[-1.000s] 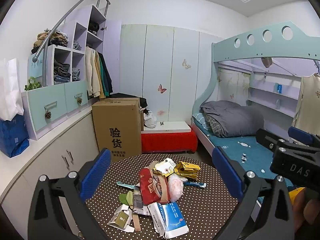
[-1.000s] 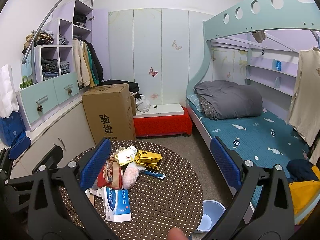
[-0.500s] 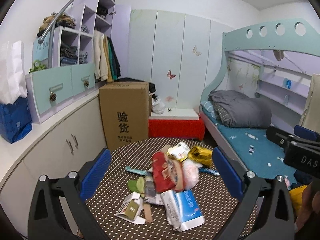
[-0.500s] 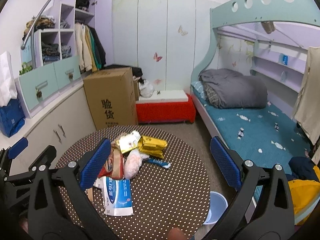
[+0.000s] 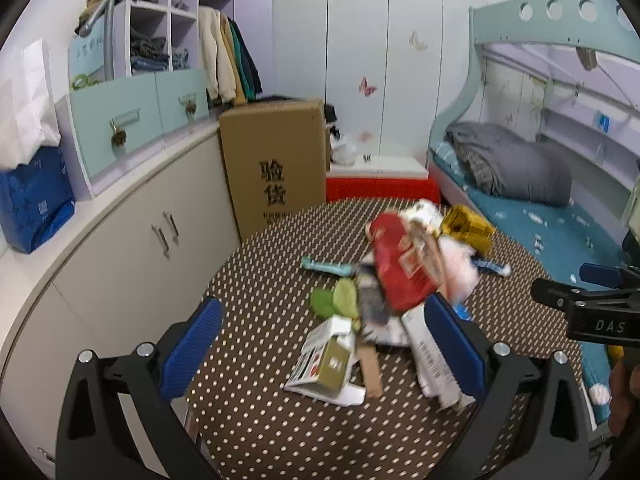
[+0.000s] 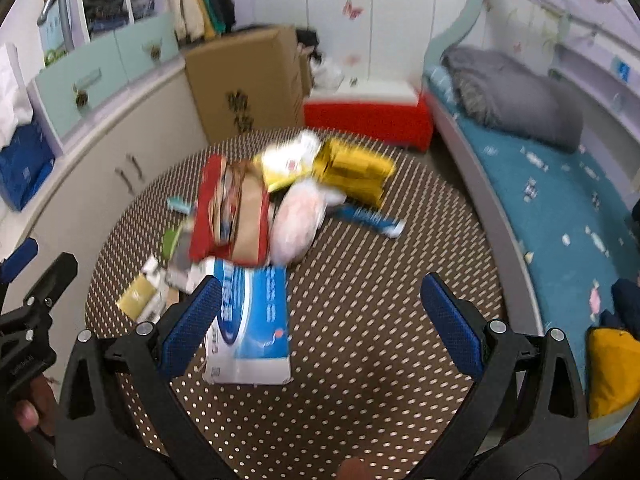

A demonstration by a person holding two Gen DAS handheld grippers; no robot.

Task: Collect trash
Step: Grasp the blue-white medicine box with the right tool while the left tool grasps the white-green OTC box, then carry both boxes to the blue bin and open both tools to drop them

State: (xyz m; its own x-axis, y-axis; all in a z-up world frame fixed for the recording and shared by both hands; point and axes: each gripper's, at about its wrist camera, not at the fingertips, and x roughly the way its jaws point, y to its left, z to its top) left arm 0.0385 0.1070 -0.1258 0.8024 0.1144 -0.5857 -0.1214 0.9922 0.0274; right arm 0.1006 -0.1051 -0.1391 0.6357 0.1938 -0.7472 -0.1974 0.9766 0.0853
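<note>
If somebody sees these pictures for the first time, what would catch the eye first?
Probably the heap of wrappers in the middle of the round brown polka-dot table, above all the red snack bag and the blue-and-white packet near the right hand-held gripper. Behind it stands a tall cardboard box.

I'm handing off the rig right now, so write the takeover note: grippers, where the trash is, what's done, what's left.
Left gripper: open, empty, above the near edge of the pile.
Right gripper: open, empty, over the blue-and-white plastic pack.
Trash: all heaped on the round brown polka-dot table, including a red snack bag, a gold foil packet and a green-and-white carton.
Done: nothing picked up.
Left: collect the whole pile. No bin in view.
</note>
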